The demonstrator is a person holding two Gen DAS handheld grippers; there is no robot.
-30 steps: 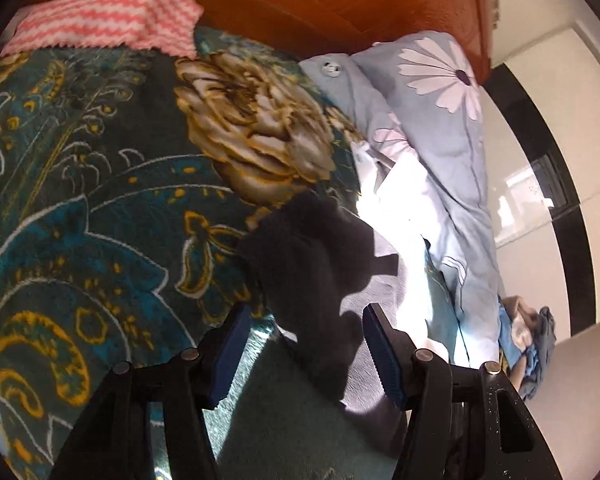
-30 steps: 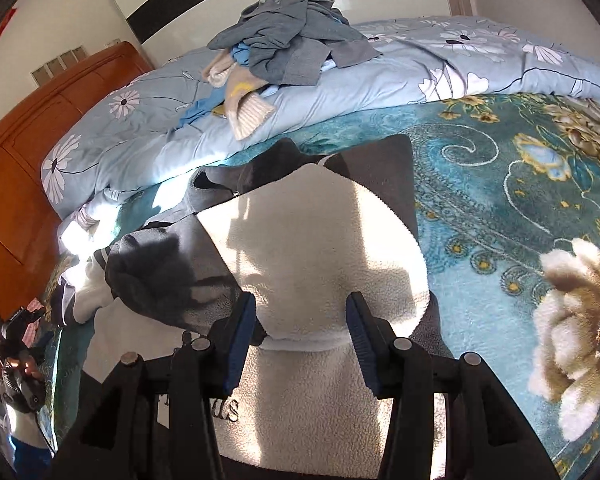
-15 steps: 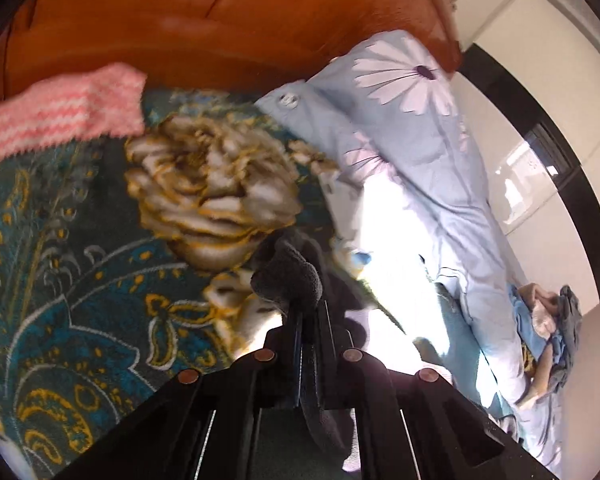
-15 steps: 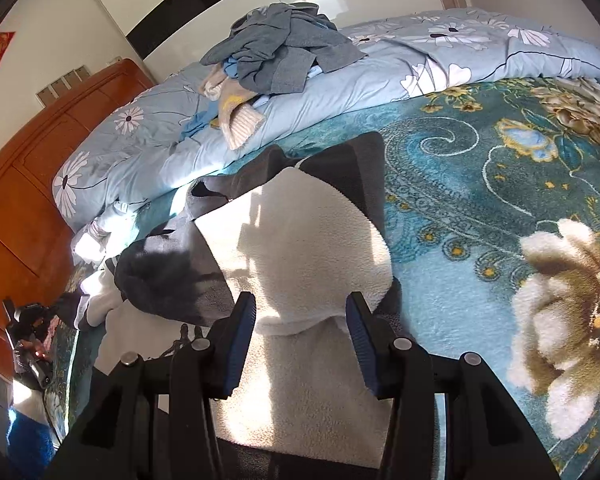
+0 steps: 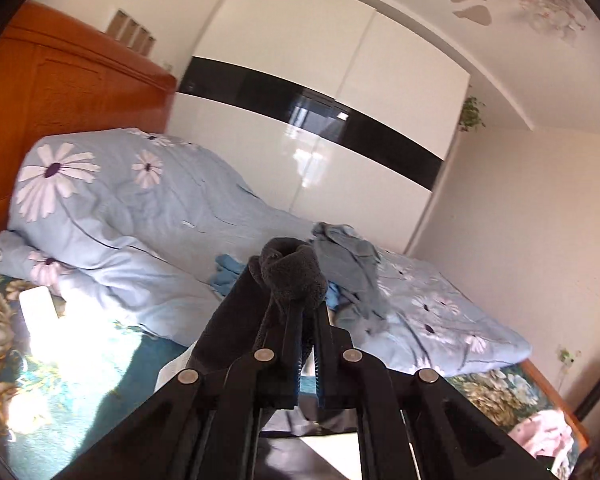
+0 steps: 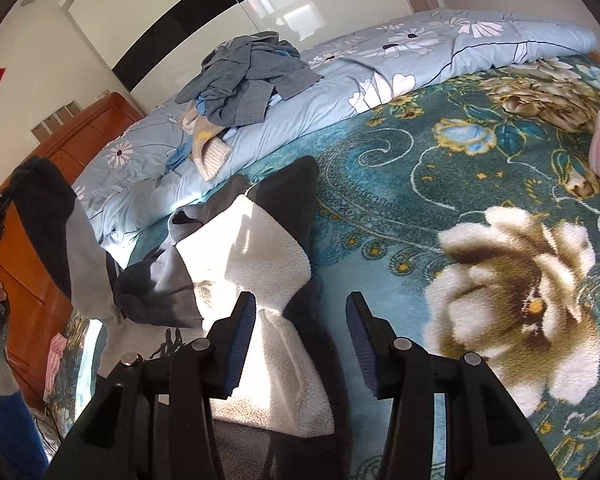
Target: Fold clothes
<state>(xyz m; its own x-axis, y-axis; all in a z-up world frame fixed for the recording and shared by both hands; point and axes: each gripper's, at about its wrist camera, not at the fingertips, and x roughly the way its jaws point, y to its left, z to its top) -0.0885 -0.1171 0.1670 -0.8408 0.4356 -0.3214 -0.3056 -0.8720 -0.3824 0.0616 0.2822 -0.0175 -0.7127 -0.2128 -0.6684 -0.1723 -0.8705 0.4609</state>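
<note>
The left claw [image 5: 306, 320] is clamped tight on a bunched dark fleece sleeve [image 5: 292, 276], lifted above the bed; in the right wrist view that sleeve [image 6: 56, 232] hangs raised at the left, above the rest of the fleece jacket [image 6: 256, 256]. The jacket, charcoal outside with a cream lining, lies on the teal floral blanket [image 6: 440, 184] near the bed's headboard [image 6: 40, 280] end. The right claw [image 6: 300, 344] stands half open over the jacket's cream lining, gripping nothing. A heap of grey and blue clothes [image 6: 248, 84] sits on the pale blue floral duvet [image 6: 380, 64] along the bed's far edge.
</note>
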